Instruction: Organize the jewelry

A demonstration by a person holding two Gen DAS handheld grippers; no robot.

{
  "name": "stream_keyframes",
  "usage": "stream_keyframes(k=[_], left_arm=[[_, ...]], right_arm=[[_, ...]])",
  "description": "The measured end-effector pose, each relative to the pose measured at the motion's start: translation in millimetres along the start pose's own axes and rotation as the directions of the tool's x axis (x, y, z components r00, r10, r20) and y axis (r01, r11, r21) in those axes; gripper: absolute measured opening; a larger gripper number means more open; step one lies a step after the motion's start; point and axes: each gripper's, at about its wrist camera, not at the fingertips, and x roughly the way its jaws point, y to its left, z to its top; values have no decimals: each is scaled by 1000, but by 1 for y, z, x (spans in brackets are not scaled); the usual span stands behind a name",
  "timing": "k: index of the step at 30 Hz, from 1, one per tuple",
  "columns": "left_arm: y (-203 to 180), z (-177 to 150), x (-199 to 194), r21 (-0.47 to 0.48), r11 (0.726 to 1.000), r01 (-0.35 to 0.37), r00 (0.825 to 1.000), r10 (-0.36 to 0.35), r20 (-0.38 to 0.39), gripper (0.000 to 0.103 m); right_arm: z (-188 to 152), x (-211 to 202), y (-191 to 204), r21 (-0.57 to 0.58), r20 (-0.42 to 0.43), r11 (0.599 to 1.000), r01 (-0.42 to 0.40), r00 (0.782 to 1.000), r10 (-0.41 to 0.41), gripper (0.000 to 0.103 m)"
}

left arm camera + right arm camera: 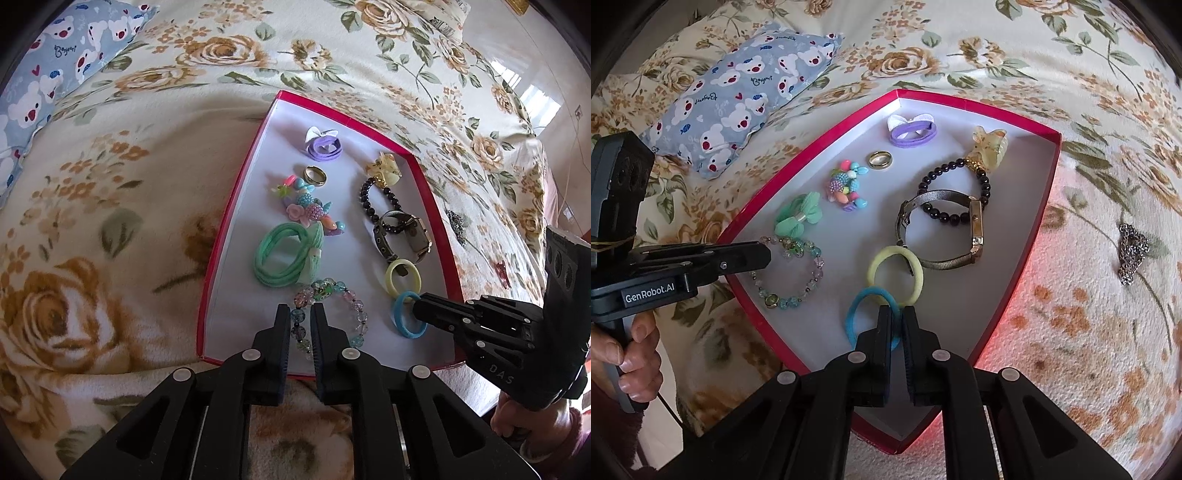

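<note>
A: Where is the left gripper [300,314]?
B: Its jaws stand narrowly apart over the clear glass-bead bracelet [328,317], which lies between them on the white floor of the shallow red-walled cardboard box [236,206]. I can't tell whether the pads press it.

A: And the right gripper [897,314]?
B: Narrow too, straddling the blue elastic hair band [857,314]; contact is unclear. A yellow band [916,273] overlaps it.

A: Farther out?
B: A mesh-strap wristwatch [938,236], a black bead bracelet [960,192], a mint bow tie [798,218], a gold ring [880,159]. A silver chain [1132,251] lies outside on the floral blanket [1089,332].
</note>
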Motion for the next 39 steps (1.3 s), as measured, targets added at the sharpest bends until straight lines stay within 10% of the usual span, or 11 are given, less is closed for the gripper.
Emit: stream_keyframes(k=[23, 28, 39], left_arm=[[-8, -3, -14, 22, 999, -32, 999, 31, 35, 47], [-11, -7, -24, 33, 998, -57, 996, 55, 75, 72], [-4, -29, -53, -65, 997, -48, 981, 59, 185, 92]], right_arm=[[-7, -37, -16, 93, 143, 994, -55, 989, 41, 50], [-12, -42, -18, 112, 183, 989, -91, 981, 69, 62], [-23, -55, -28, 159, 289, 966, -206, 945, 154, 80]])
